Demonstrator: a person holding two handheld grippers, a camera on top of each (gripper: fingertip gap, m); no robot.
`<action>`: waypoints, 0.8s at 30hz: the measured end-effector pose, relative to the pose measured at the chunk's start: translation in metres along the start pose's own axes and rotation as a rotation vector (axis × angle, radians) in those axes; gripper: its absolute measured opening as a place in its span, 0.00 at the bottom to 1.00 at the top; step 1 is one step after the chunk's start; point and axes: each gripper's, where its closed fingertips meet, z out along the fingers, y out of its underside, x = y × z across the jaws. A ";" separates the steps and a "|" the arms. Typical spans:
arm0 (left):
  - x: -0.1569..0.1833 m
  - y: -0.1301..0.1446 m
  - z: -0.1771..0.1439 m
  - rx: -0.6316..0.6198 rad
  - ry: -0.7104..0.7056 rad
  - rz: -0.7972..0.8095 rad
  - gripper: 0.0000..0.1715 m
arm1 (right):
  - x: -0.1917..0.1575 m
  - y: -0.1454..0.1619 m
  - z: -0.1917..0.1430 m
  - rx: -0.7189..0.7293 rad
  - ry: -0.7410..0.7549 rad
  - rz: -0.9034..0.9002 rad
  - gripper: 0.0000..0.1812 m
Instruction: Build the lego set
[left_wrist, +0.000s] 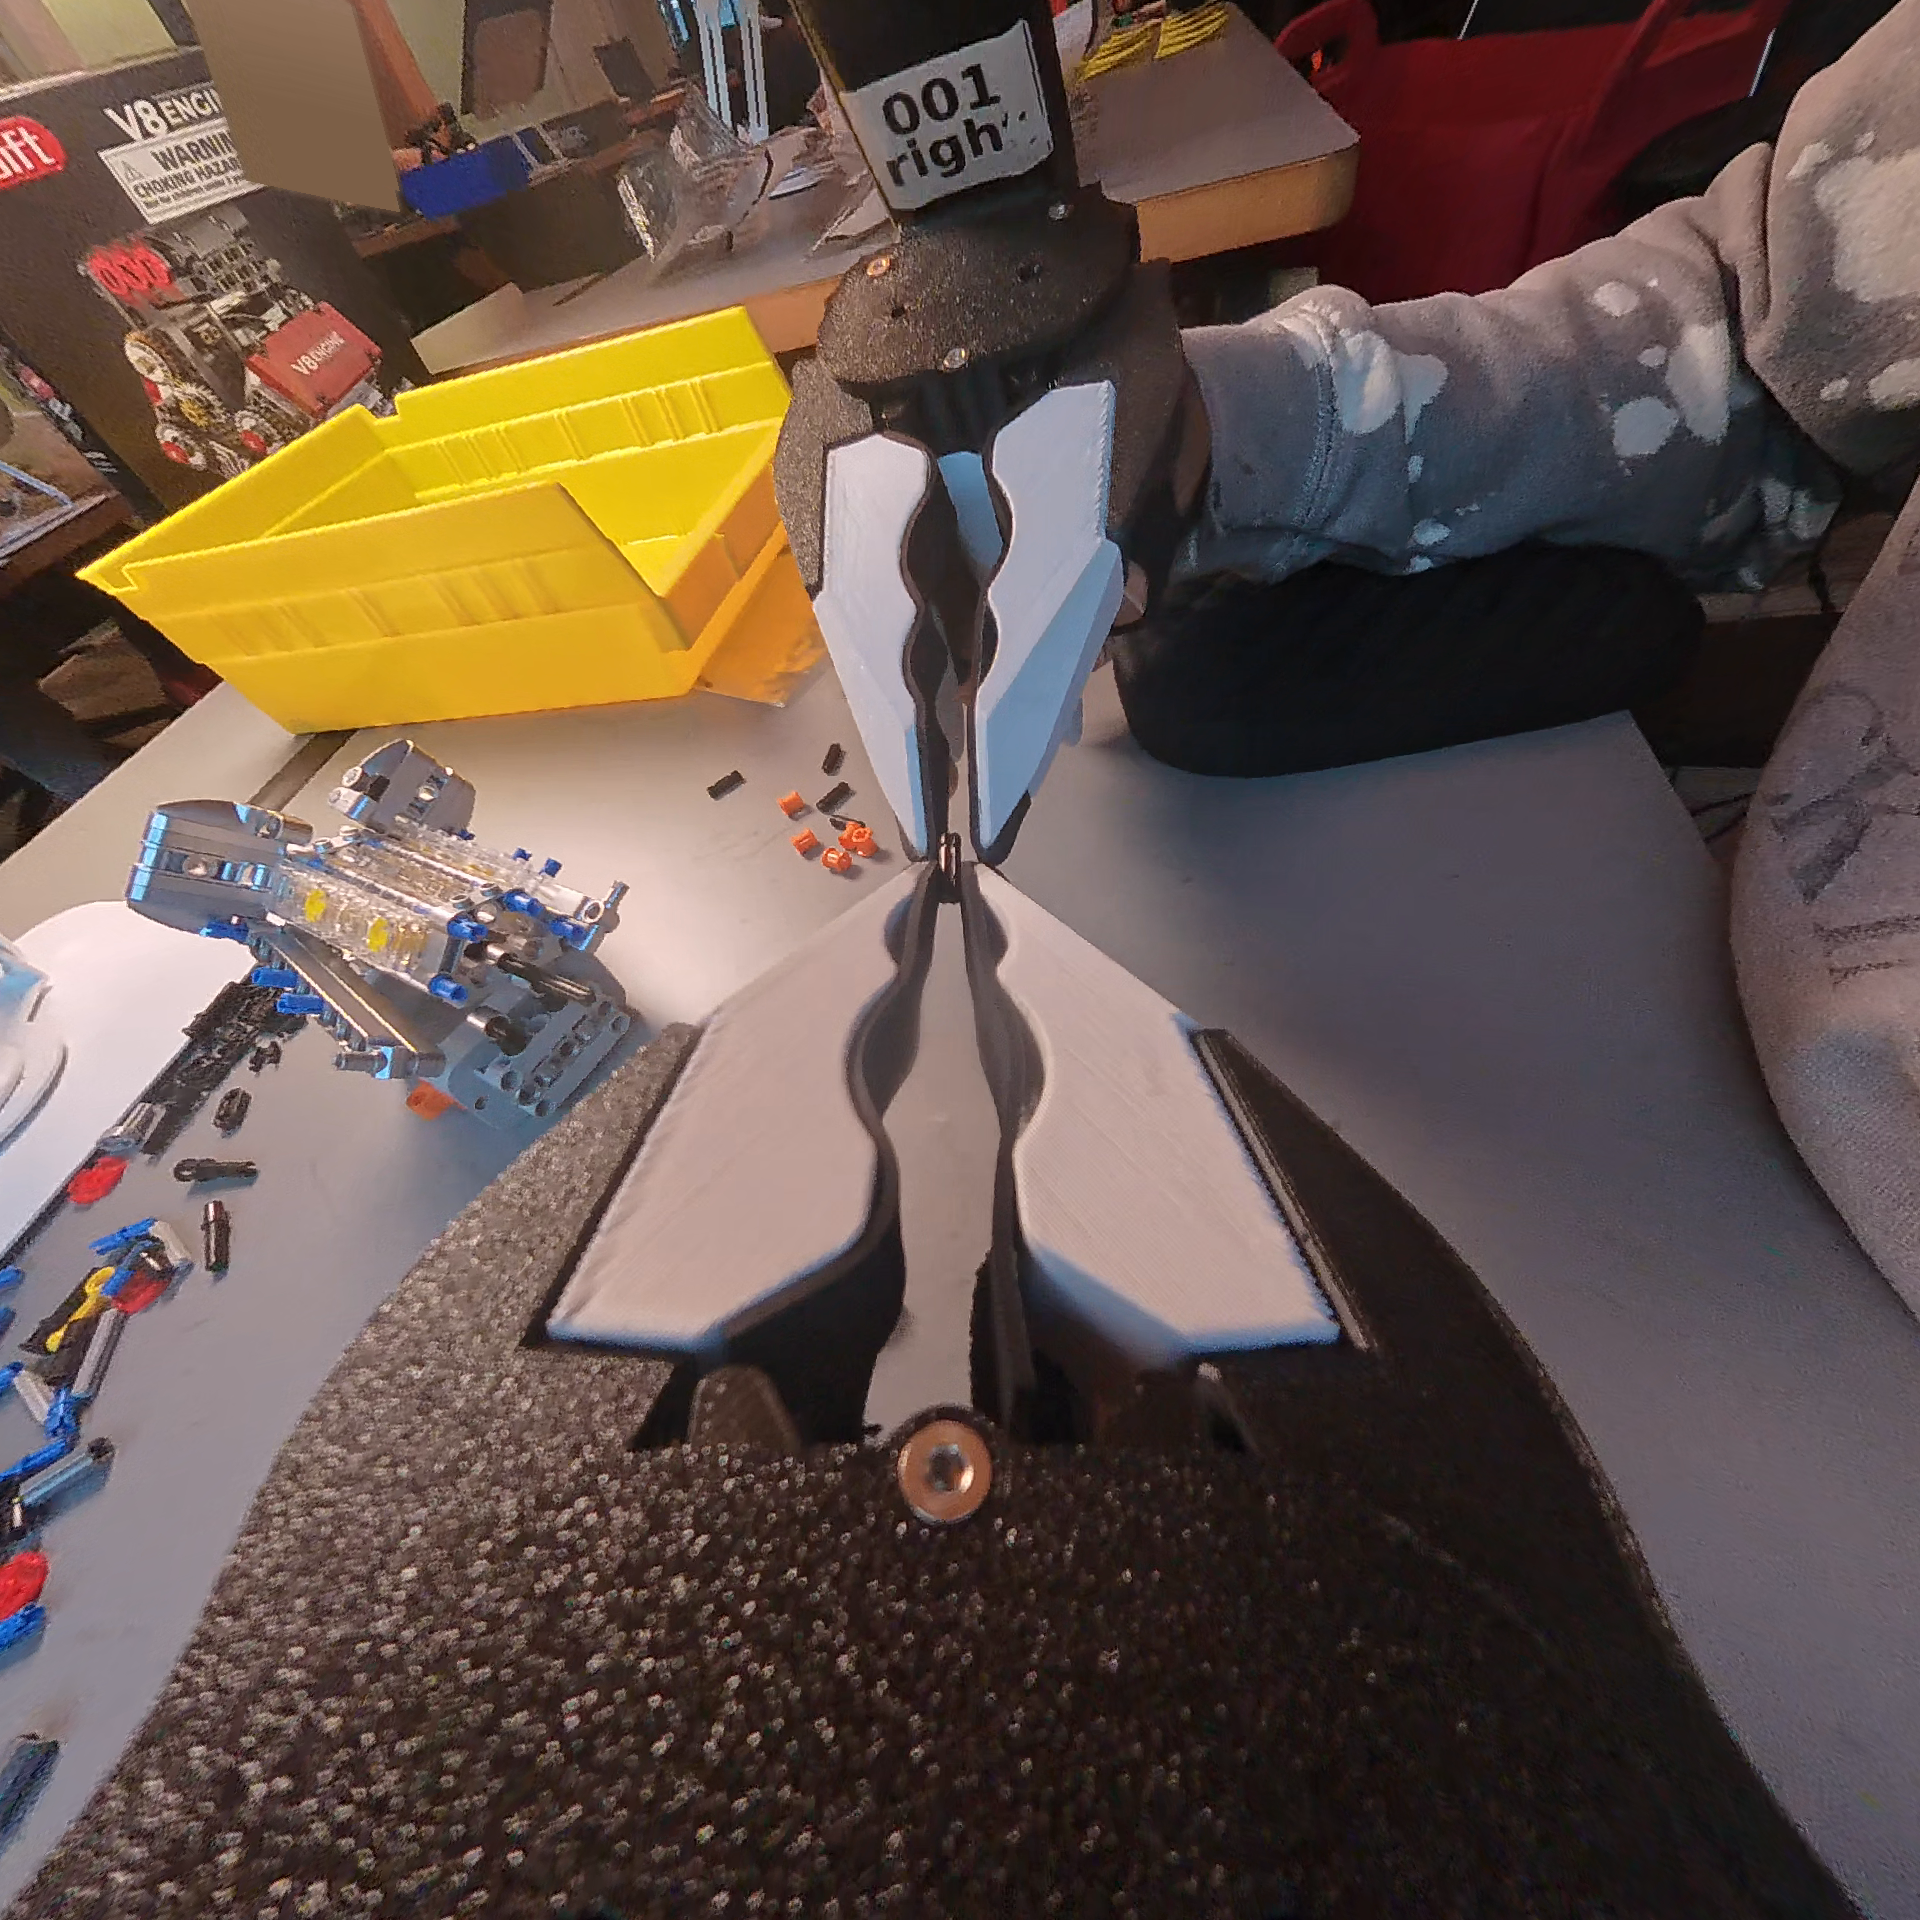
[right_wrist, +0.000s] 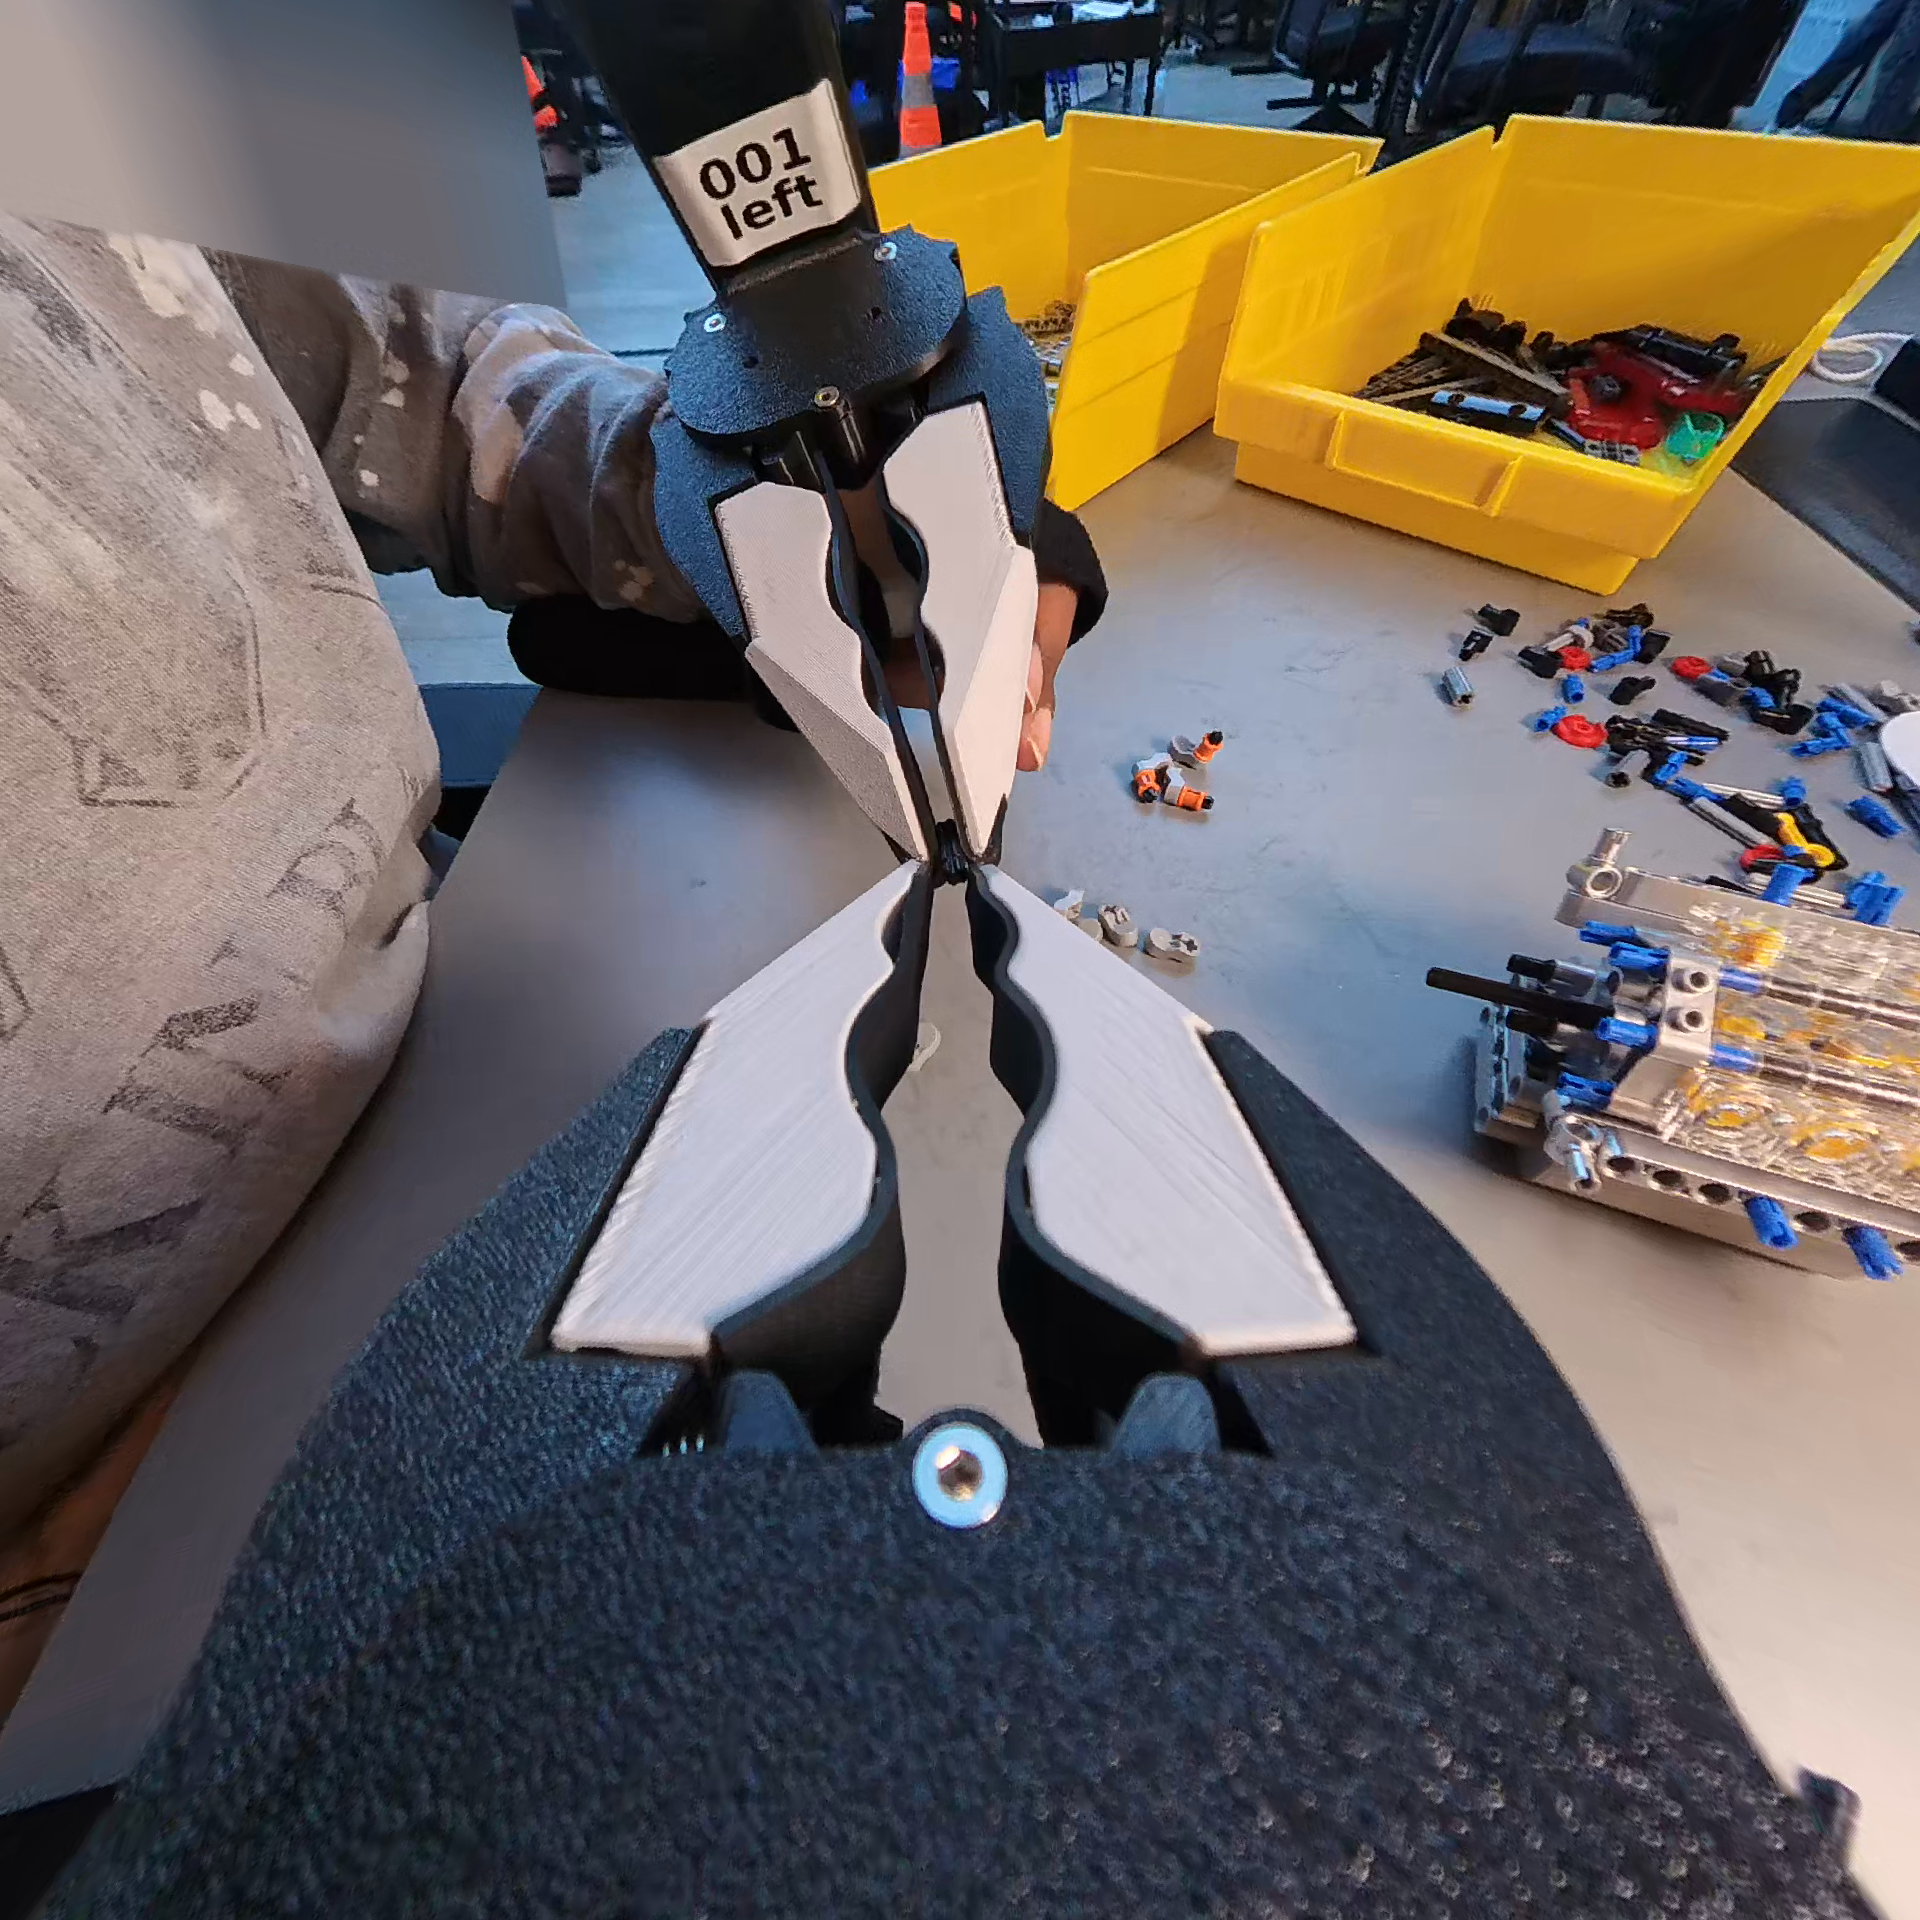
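Where both grippers meet, small black pin (left_wrist: 947, 850) pinched.

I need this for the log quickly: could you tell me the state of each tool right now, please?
Left tool: shut on the small black piece.
Right tool: shut on the same small black piece, tip to tip.

White stickers on both claw handles (left_wrist: 951, 125) (right_wrist: 764, 182) and a box (left_wrist: 156, 260) carry print.
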 end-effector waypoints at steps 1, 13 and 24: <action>0.000 0.000 0.000 -0.001 -0.004 0.005 0.01 | 0.000 0.000 0.000 0.003 -0.001 0.006 0.03; 0.000 0.008 0.001 -0.034 0.000 0.000 0.01 | 0.002 0.006 0.003 -0.032 0.013 0.011 0.02; 0.007 0.017 0.002 -0.065 0.070 -0.079 0.02 | -0.001 0.013 0.007 -0.067 -0.002 -0.005 0.02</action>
